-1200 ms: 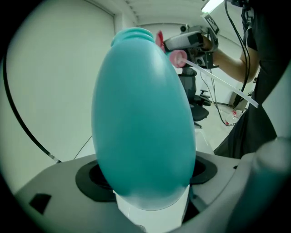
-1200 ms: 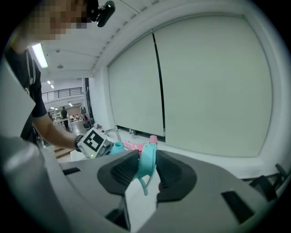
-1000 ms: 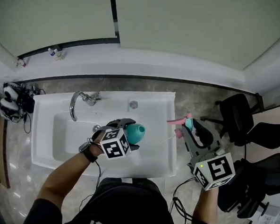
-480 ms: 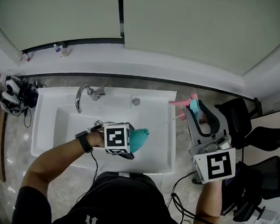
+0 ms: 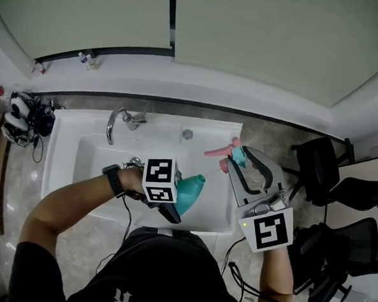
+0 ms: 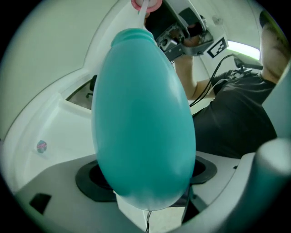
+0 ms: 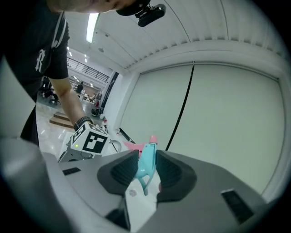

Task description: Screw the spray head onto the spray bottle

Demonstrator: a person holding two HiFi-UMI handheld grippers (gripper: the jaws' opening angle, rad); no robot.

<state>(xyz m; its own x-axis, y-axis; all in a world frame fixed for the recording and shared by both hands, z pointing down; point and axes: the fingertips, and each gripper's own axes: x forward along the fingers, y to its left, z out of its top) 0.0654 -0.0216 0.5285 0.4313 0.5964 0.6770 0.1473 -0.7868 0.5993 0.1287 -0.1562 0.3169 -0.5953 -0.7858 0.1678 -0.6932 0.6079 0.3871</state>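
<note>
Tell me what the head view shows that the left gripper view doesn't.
Only the head view shows the white sink with its faucet, the chairs on the floor, and the left gripper from outside.

Only the left gripper view shows the teal spray bottle up close. It fills the frame between that gripper's jaws, with its neck at the top and no head on it.

Both views show the bottle and the right gripper, which is clamped on the pink and teal spray head close to the bottle's neck.
</note>
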